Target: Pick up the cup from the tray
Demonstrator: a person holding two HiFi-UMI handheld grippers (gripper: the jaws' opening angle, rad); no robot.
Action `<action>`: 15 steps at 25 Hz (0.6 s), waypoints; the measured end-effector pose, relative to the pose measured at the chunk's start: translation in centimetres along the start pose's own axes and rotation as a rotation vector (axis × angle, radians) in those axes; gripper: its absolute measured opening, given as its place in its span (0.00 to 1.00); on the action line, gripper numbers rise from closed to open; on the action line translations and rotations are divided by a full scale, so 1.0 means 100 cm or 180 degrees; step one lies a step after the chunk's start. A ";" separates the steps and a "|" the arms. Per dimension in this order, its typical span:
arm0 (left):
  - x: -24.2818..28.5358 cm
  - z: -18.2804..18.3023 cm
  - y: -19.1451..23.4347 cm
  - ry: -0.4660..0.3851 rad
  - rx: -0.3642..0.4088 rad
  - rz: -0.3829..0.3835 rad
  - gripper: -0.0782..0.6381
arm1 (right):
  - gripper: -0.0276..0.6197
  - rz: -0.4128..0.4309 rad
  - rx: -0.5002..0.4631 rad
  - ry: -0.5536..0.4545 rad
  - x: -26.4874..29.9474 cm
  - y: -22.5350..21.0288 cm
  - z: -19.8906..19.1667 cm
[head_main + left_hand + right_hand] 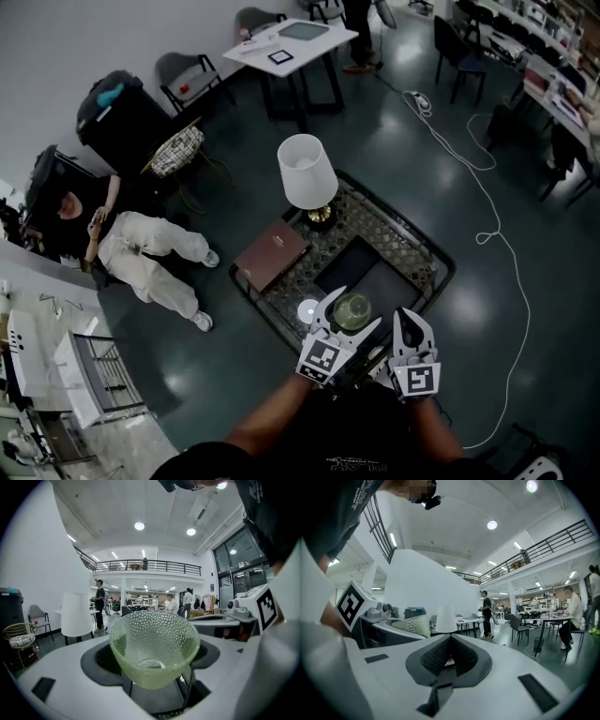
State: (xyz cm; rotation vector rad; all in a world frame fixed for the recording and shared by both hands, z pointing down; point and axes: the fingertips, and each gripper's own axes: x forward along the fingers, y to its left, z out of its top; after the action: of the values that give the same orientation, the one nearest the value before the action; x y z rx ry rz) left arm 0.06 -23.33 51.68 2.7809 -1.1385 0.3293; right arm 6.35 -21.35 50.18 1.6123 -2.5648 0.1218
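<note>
A pale green dimpled glass cup (pixel 352 310) sits between the jaws of my left gripper (pixel 350 320), which is shut on it. In the left gripper view the cup (pixel 152 646) stands upright and fills the gap of the left gripper (pixel 153 662), with the room behind it at eye level. The dark tray (pixel 349 265) lies on the glass coffee table (pixel 441 269), just beyond the cup. My right gripper (pixel 411 322) hangs close to the right of the cup, shut with nothing in it. The right gripper view shows its pads (pixel 440 657) pressed together and the cup (pixel 413 625) off to the left.
On the table stand a white-shaded lamp (pixel 306 172), a brown book (pixel 270 253) and a small round white coaster (pixel 308 308). A person (pixel 150 253) sits to the left of the table. A white cable (pixel 488 234) runs over the floor on the right.
</note>
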 end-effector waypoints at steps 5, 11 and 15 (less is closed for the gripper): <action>-0.026 0.010 0.002 -0.0074 0.0037 0.0038 0.66 | 0.04 0.0044 -0.0073 -0.0071 0.006 0.015 0.017; -0.050 0.016 0.014 -0.0133 -0.0026 0.0106 0.66 | 0.04 0.0139 -0.0152 -0.0144 0.011 0.034 0.027; -0.053 0.021 0.019 -0.0188 -0.0049 0.0083 0.66 | 0.04 0.0176 -0.0176 -0.0122 0.015 0.041 0.028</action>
State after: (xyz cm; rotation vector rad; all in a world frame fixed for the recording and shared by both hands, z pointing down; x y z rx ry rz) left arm -4.61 -21.46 48.43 2.7820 -1.1858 0.2415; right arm 1.88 -21.23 47.54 1.5402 -2.6179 0.0246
